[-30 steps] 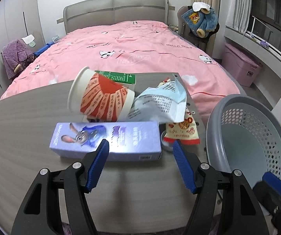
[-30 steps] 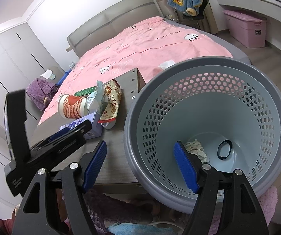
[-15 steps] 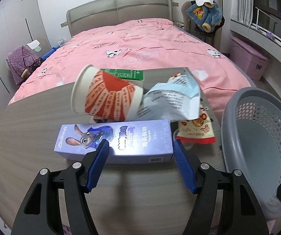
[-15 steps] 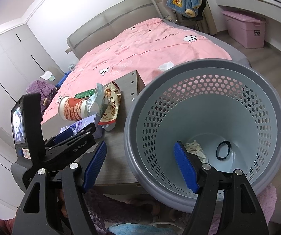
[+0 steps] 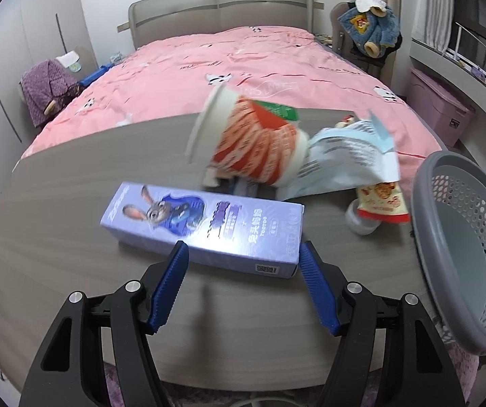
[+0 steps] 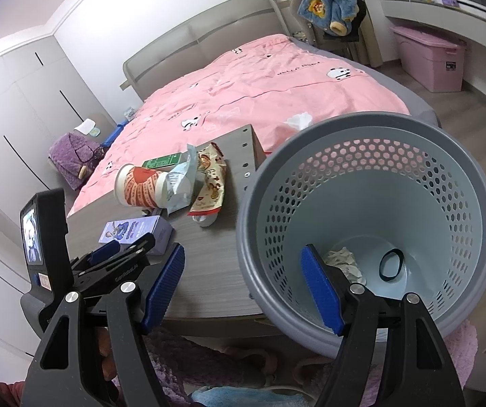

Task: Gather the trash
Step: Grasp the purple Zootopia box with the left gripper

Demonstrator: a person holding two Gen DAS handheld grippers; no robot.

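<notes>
A purple carton with a cartoon rabbit (image 5: pixel 205 224) lies on the grey wooden table (image 5: pixel 73 203). My left gripper (image 5: pixel 243 249) hovers open just in front of it, its blue fingertips flanking the carton's near right end without pressing. Behind the carton lie a red-and-white paper cup on its side (image 5: pixel 253 149), a pale blue wrapper (image 5: pixel 344 159), an orange snack bag (image 5: pixel 382 200) and a green box (image 5: pixel 276 112). My right gripper (image 6: pixel 243 251) stands open astride the rim of the tilted grey basket (image 6: pixel 378 125), one finger inside it. Crumpled paper (image 6: pixel 343 261) and a black band (image 6: pixel 391 264) lie in the basket.
A small white lid (image 5: pixel 361 220) sits under the snack bag. The pink bed (image 5: pixel 243 61) runs along the table's far edge. A pink storage bin (image 5: pixel 439 108) and a chair with a blue jacket (image 5: pixel 371 30) stand at the right. The basket (image 5: pixel 446 237) is off the table's right end.
My left gripper has shifted left and closer to the carton, so the carton's right end now lies between its tips. The right gripper and basket have stayed put.
</notes>
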